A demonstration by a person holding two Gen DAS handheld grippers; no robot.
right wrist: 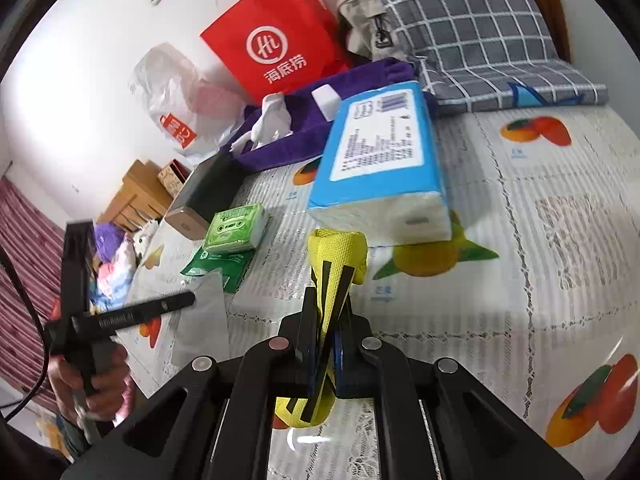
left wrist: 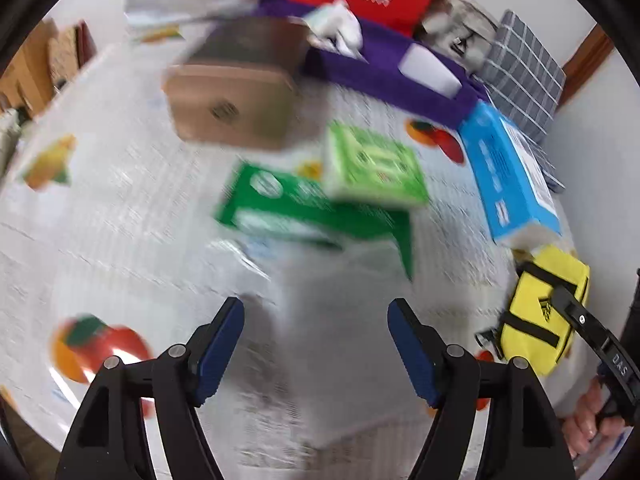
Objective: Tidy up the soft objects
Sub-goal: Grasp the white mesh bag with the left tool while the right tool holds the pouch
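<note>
- The yellow bag (right wrist: 337,258) is pinched tight in the right gripper (right wrist: 326,354), held up over the bed (right wrist: 520,216).
- The left gripper (left wrist: 316,344) is wide apart, holding nothing.
- The tissue packs (right wrist: 236,227) still lie loose, so I think much is left.

Two fisheye views, one behind each claw, look steeply down at close range onto a bed (left wrist: 120,208); both show the red bag (right wrist: 276,36) and blue tissue pack (left wrist: 508,172).

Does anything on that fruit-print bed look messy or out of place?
Yes. The small light green tissue pack lies crookedly on top of the dark green packet, and white tissue spills loosely over the rumpled purple cloth.
</note>
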